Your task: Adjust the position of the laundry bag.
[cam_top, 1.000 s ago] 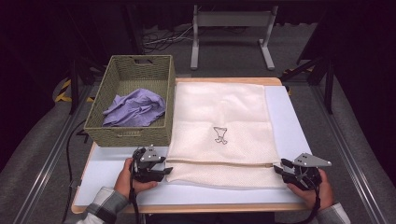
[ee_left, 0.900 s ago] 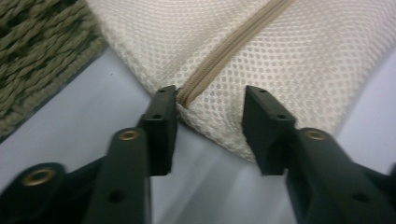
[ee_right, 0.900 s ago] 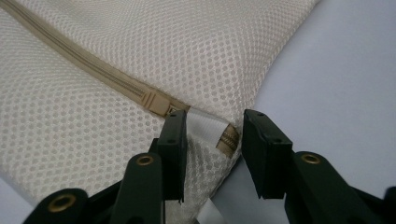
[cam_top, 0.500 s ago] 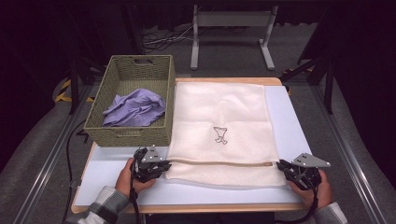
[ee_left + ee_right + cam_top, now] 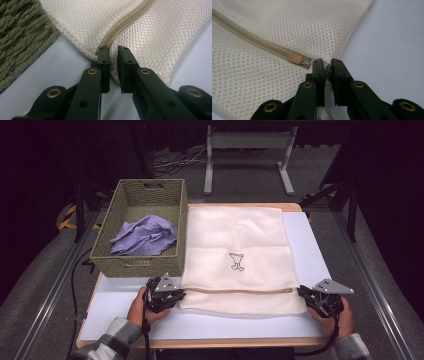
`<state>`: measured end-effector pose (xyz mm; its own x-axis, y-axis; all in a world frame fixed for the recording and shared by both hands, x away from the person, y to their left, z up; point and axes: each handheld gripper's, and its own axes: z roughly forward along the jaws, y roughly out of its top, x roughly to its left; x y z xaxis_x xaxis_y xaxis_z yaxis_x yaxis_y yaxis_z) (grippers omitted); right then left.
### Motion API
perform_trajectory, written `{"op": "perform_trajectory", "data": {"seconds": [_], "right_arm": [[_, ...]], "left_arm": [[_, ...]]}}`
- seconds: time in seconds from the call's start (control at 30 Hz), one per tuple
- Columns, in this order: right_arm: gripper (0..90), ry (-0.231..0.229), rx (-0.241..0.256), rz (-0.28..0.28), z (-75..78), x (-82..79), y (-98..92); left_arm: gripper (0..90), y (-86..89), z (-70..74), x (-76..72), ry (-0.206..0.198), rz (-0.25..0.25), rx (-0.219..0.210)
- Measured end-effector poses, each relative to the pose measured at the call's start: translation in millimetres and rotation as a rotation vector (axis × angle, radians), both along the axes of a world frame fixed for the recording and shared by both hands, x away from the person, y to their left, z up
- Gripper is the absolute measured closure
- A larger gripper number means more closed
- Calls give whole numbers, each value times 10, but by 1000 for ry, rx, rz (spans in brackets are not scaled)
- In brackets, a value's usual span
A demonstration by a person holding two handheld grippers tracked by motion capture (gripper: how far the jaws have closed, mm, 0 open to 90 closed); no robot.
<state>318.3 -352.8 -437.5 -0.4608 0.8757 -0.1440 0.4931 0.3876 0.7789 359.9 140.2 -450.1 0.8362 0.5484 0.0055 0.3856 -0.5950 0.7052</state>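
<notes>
Tabletop [image 5: 305, 245] of pale blue-white sits on a wooden board, with grey carpeted floor around it, dark surroundings and a grey metal stand [image 5: 247, 155] on the floor beyond the far edge. Ahead of the left gripper [image 5: 172, 296] and slightly to its left stands a woven olive basket [image 5: 125, 267], a crumpled lavender cloth [image 5: 145, 237] lying inside it. The left gripper rests at the near left corner of a cream mesh laundry bag [image 5: 240, 235]; in the left gripper view its jaws stand a narrow gap apart, tips against the bag's edge just where the zipper [image 5: 125, 22] ends, and I cannot tell whether any mesh is pinched between them. The bag lies flat between the two grippers and stretches away from them, its long axis running from the near edge toward the far edge of the table, a small dark emblem [image 5: 236, 261] at its middle. The zipper runs crosswise, from one gripper to the other, along the bag's near end. At the bag's near right corner the right gripper [image 5: 307, 295] has its jaws nearly closed on a small fold of mesh, just right of the zipper slider [image 5: 298, 59], which lies at that end.
</notes>
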Motion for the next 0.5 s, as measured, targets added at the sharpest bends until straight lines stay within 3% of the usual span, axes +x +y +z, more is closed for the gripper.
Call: {"op": "perform_trajectory", "data": {"seconds": [0.5], "right_arm": [[845, 16, 6, 7, 5, -50, -60]], "left_arm": [[851, 8, 33, -67, -13, -44, 2]]}}
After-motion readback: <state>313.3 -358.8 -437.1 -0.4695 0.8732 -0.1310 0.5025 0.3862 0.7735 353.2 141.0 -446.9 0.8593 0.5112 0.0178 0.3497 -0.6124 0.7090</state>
